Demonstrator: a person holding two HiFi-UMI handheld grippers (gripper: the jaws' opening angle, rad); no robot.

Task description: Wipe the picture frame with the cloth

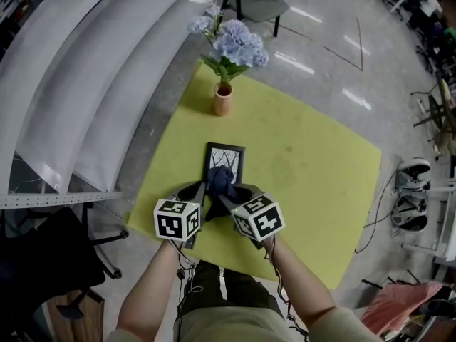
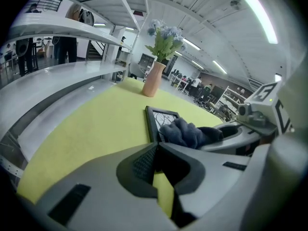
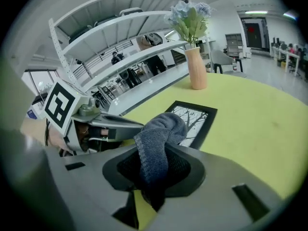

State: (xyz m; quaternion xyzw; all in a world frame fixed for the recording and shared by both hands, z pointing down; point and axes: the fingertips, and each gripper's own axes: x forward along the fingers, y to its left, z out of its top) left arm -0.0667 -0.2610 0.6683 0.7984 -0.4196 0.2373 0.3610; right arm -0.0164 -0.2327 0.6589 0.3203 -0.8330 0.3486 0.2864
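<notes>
In the head view, the picture frame [image 1: 225, 159] lay flat on the yellow table [image 1: 313, 184], with bare surface open to its right and a vase [image 1: 223, 100] beyond. In the left gripper view, the left gripper [image 2: 157, 147] had its jaws together on nothing beside the frame. In the right gripper view, the right gripper [image 3: 153, 153] was clamped on the cloth [image 3: 161, 129] over the frame's near end.
</notes>
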